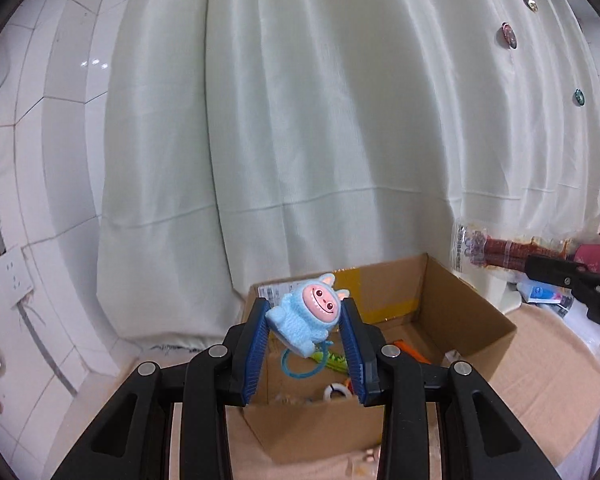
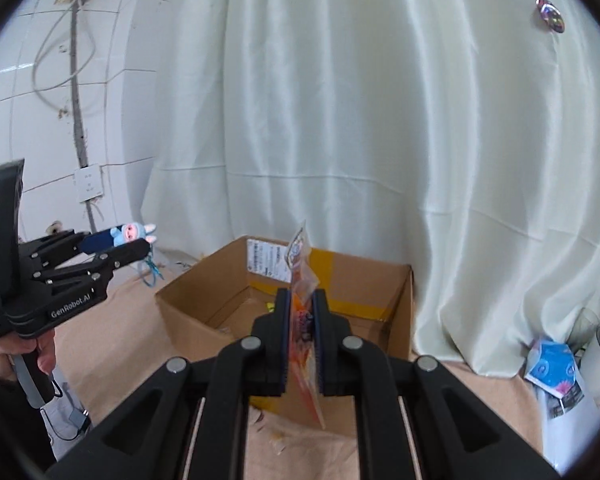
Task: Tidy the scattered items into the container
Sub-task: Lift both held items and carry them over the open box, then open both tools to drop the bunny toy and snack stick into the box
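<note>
With 2 grippers raised before the cardboard box (image 2: pixel 340 280), left gripper (image 1: pixel 304 320) clamping the blue toy (image 1: pixel 300 314) and right gripper (image 2: pixel 302 320) pinching the snack packet (image 2: pixel 302 304), each should clear the box's near rim before releasing.

The left gripper (image 1: pixel 304 322) is raised and tilted slightly downward, its 2 blue pads (image 1: pixel 255 346) clamped on the sides of a light blue toy figure (image 1: pixel 302 316). The right gripper (image 2: pixel 302 320) is also raised with a similar downward tilt, its 2 fingers pressed nearly together on a thin snack packet (image 2: pixel 302 312). A hand (image 2: pixel 3 356) grips the left gripper's handle.
</note>
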Motion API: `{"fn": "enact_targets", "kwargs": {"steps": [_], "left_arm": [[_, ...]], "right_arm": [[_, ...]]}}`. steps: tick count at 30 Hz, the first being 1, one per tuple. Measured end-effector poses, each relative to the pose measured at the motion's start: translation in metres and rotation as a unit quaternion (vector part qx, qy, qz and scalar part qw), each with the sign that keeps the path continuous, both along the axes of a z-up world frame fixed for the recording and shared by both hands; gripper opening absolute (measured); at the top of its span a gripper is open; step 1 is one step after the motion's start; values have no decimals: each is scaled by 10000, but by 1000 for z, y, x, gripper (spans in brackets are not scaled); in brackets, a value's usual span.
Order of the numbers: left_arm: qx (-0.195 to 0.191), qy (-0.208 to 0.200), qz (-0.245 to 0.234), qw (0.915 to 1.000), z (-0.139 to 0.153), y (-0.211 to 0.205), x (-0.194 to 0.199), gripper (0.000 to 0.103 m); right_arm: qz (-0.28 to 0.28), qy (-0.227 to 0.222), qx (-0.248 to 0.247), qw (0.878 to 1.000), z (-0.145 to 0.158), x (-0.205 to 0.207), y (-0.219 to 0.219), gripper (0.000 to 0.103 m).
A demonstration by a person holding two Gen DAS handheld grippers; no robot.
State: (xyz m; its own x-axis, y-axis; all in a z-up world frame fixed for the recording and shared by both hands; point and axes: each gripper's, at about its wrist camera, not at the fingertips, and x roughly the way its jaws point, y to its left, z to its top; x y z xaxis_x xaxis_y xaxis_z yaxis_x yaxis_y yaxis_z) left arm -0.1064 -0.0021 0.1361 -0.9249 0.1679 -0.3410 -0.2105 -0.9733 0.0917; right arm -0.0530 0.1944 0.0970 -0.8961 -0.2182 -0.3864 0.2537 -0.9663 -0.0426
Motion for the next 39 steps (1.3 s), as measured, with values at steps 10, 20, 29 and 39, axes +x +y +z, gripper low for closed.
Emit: {"fn": "enact_targets", "kwargs": {"steps": [10,20,29,39], "left_arm": [[-62,-505,-25,9987,-34,24,-89,36],[-147,-963,-59,9952,-78,31,-134,36],[-182,-1094,-100,9938,-92,35,-144,36],[-211,-1305,44,9912,-95,34,-149,57]], "right_arm": [[34,-529,-30,9986,-31,-81,8,13],[105,-1023,-32,9947,-76,-127,5,13],[71,-1239,-30,9923,-94,-142,6,13],[-190,-1079,-29,9940,-91,-142,11,81]]}}
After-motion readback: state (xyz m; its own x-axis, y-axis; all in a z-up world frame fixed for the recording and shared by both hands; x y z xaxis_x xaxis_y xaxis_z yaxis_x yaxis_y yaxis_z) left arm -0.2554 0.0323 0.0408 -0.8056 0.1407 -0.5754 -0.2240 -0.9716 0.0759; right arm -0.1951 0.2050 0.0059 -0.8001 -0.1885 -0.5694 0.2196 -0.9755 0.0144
